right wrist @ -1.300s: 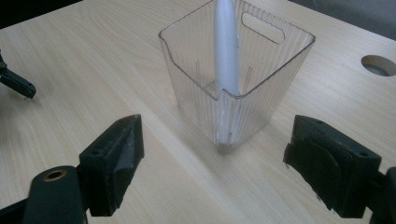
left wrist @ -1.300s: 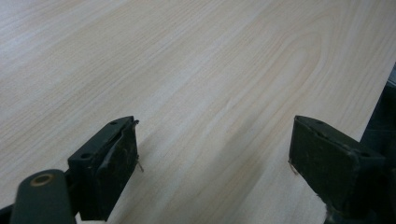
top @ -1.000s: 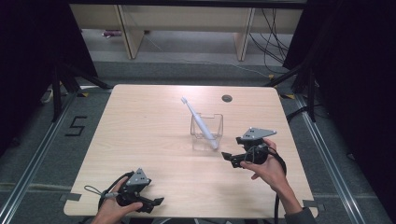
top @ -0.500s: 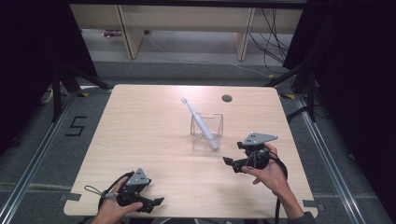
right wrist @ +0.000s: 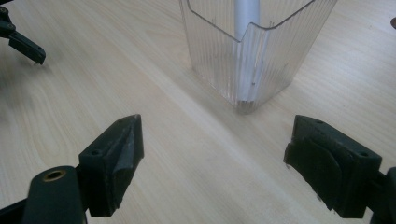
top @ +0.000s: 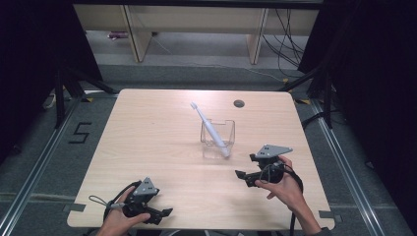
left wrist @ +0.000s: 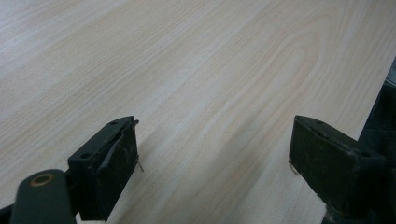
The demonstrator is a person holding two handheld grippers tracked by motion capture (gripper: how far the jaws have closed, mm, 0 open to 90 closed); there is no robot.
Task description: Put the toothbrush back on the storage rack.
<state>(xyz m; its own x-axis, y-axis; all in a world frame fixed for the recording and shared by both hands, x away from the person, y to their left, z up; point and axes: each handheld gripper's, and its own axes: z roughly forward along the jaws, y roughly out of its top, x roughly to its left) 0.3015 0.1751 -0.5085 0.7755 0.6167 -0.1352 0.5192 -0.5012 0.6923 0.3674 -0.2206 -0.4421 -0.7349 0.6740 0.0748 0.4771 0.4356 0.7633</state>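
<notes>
Overhead: right hand-held gripper open and empty, near a clear cup holding a leaning white toothbrush mid-table; left hand-held gripper low at the front edge. Left gripper view: jaws wide apart over bare wood. Right gripper view: jaws wide, ribbed cup just ahead, untouched.

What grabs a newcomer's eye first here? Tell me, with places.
A white toothbrush leaning in a clear ribbed cup near the middle of the wooden table. The right claw sits open just in front of the cup; the left claw rests open at the table's near edge.
</notes>
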